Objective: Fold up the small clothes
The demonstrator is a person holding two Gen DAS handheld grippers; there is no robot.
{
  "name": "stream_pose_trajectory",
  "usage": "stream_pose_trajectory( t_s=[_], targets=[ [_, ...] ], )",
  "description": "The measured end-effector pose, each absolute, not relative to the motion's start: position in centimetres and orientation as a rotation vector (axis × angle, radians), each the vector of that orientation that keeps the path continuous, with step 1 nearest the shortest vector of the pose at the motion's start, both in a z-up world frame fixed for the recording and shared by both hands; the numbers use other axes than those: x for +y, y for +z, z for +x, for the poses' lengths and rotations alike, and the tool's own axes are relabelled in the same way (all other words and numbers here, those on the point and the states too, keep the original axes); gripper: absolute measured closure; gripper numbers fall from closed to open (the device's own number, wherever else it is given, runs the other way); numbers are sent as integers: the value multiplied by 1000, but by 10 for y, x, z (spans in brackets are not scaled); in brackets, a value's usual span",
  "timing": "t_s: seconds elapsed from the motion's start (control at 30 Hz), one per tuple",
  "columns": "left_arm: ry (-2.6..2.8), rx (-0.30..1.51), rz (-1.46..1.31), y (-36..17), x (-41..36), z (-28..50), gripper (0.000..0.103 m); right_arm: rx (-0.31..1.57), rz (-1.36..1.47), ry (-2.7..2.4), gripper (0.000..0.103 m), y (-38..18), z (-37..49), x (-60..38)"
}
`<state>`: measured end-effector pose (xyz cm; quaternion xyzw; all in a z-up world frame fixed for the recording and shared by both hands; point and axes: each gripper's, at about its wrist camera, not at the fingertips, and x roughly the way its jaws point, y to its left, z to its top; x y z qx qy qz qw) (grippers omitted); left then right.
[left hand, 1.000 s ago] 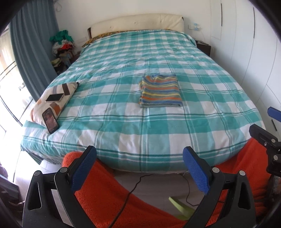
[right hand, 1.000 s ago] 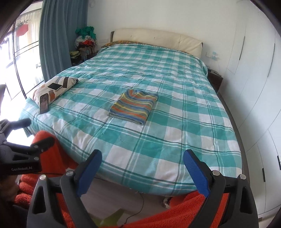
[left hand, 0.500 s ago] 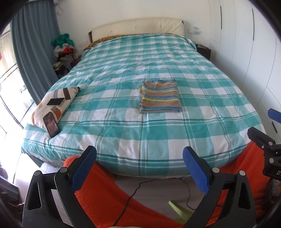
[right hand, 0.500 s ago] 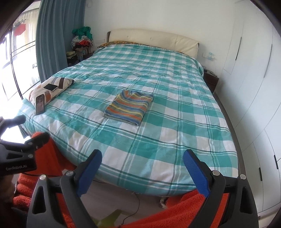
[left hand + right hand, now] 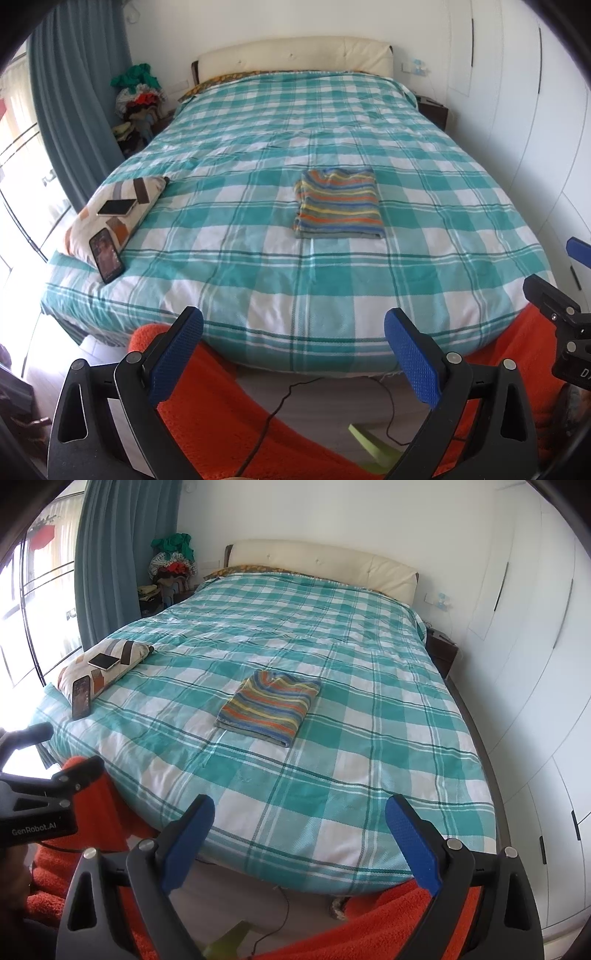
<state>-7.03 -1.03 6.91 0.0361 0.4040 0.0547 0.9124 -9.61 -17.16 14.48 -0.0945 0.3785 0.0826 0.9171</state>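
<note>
Already the striped garment (image 5: 338,203) is a neat folded rectangle with orange, yellow, blue and green bands, lying flat near the middle of the checked bed (image 5: 258,280). Both the left gripper (image 5: 293,354) and right gripper (image 5: 299,840) are wide apart and empty, well short of it.

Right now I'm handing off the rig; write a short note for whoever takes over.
Left gripper: open, holding nothing, off the foot of the bed.
Right gripper: open, holding nothing, also off the foot.
Striped garment: folded into a neat rectangle mid-bed, nothing touching it.
Two phones sit by the pillow at the left edge.
Done: this fold.
Left: no other unfolded small garment shows on the bed.
</note>
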Motion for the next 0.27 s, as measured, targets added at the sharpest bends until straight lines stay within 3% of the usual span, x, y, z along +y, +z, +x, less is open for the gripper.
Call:
stream_pose_trajectory(
  t_s=[0.27],
  targets=[
    [109, 805, 84, 71, -15, -74, 3, 789, -187, 171, 10, 143, -94, -175]
  ],
)
